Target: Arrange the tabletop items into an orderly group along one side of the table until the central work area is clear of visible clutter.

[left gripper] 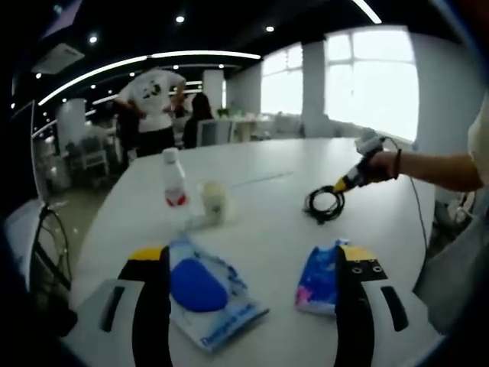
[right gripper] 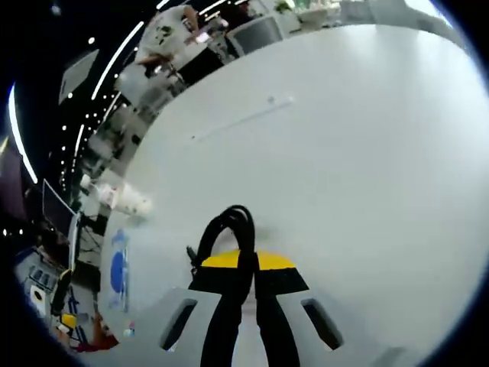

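Left gripper view: left gripper (left gripper: 252, 287) hovers low over the white table (left gripper: 260, 222), jaws wide apart, nothing between them. Just inside the left jaw lies a blue-and-white packet (left gripper: 206, 294) w/ a dark blue oval on it; just inside the right jaw lies a blue-pink tissue pack (left gripper: 317, 279), touching or nearly touching that jaw. Further back, near mid-table: a clear bottle (left gripper: 175, 180) w/ white cap and red label, upright, and just beside it a pale cup (left gripper: 215, 202), also upright. To the right, the right gripper (left gripper: 353, 177) comes in, held by a hand (left gripper: 380, 164) w/ a wristband, jaws closed on a coiled black cable (left gripper: 325, 203) that hangs down to the tabletop.

Right gripper view gives the close-up: right gripper (right gripper: 243, 267) w/ jaws pinched together on the black cable (right gripper: 226, 233), loop sticking up past the yellow tips, strands running back between the jaws. Bottle and cup sit far off at left, blurred (right gripper: 126, 199); the blue packet (right gripper: 118, 269) is at the table's edge of this view. Rest of the table (right gripper: 344, 153) here is bare white.

Room: open office, dark ceiling w/ strip lights and spots, bright windows (left gripper: 367, 84) at back. A person in a white tee (left gripper: 155, 103) stands beyond the table, hands on hips; desks and chairs behind.
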Motion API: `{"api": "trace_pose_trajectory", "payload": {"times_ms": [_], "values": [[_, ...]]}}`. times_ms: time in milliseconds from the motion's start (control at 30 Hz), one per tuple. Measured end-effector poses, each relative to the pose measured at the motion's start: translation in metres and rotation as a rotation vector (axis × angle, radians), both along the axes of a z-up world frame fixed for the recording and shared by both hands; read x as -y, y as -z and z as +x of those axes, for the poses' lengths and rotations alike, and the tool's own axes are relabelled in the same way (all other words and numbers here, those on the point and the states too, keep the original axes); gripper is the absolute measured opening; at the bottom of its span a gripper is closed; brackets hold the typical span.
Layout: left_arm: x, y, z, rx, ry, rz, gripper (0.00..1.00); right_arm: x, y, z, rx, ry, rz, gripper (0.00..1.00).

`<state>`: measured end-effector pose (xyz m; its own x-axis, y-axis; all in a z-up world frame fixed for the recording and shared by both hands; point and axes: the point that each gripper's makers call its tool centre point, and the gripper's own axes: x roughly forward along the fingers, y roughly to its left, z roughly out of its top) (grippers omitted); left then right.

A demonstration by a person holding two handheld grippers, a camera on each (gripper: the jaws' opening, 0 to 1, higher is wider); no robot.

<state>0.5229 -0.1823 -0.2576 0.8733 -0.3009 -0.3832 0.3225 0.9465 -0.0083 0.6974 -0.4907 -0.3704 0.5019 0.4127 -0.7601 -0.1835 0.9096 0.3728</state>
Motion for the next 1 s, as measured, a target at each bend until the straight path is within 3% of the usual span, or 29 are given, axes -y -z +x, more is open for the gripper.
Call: {"api": "trace_pose_trajectory", "payload": {"times_ms": [67,533,1000], "values": [[0.000,0.001,0.000,-0.003,-0.001,-0.001,0.86,0.003,0.007,-0.002,-0.012,0.008,-0.040,0.04],[0.002,0.004,-0.003,-0.020,0.008,0.003,0.86,0.008,0.025,-0.002,-0.022,0.048,-0.115,0.04],[0.004,0.008,-0.006,-0.041,0.016,0.009,0.86,0.011,0.026,0.001,0.005,0.069,-0.138,0.08]]}}
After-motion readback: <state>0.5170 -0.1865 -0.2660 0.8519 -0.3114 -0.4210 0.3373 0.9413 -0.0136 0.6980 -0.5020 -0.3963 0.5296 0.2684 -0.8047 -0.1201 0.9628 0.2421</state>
